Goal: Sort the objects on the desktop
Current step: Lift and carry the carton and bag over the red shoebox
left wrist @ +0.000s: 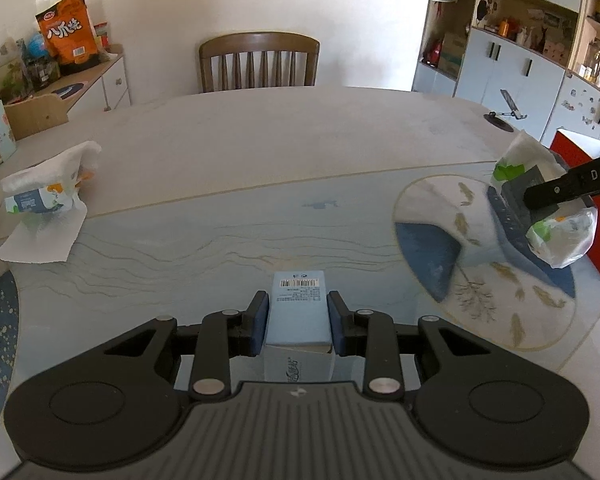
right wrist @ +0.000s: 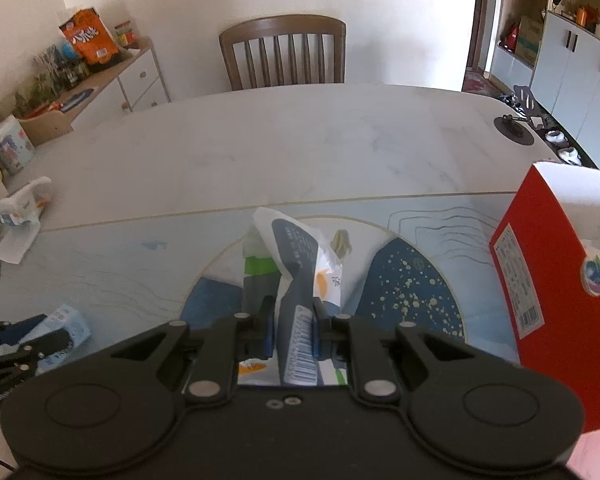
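Now two tools: left tool [left wrist: 298, 316] pinches one blue box [left wrist: 298, 308]; right tool [right wrist: 292, 328] pinches one tissue pack [right wrist: 296, 280].

A pale blue box [left wrist: 298, 312] is sitting clamped, barcode facing up. A crumpled tissue pack [right wrist: 296, 280] is hanging pinched above the table mat [right wrist: 412, 280].

Soft daylight, strong fisheye bend

Both views are evenly lit and fairly sharp; the counter [left wrist: 260, 152] looks washed pale, its far edge curves, and corners darken and smear slightly
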The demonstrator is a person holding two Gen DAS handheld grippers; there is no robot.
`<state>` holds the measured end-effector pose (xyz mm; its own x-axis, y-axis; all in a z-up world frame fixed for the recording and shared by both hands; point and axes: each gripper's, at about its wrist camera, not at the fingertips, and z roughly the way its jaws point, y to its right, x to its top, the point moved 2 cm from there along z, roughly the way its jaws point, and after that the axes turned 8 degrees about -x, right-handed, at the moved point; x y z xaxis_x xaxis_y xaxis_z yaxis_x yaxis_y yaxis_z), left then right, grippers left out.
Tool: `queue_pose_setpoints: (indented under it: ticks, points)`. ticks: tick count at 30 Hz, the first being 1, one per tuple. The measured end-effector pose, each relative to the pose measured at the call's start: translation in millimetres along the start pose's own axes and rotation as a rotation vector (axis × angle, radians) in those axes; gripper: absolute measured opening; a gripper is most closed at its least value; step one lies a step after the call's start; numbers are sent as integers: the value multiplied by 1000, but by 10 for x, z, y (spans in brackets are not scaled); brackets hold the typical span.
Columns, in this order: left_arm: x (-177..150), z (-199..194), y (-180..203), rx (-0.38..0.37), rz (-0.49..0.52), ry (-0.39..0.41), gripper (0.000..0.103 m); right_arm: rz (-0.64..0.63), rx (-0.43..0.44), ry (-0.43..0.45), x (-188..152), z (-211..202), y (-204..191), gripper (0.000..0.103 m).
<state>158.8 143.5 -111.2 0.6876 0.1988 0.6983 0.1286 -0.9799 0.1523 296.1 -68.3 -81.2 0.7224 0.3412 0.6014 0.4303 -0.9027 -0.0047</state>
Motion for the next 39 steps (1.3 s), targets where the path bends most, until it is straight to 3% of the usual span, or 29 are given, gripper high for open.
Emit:
queue_pose_setpoints:
  ticks: [20, 39]
  points:
    - [169, -454, 678, -113, 60, 32, 29, 80, 111, 14, -234, -575, 301, 15]
    - [434, -353, 1606, -194, 161, 9, 29, 128, 130, 37, -359, -982, 1011, 15]
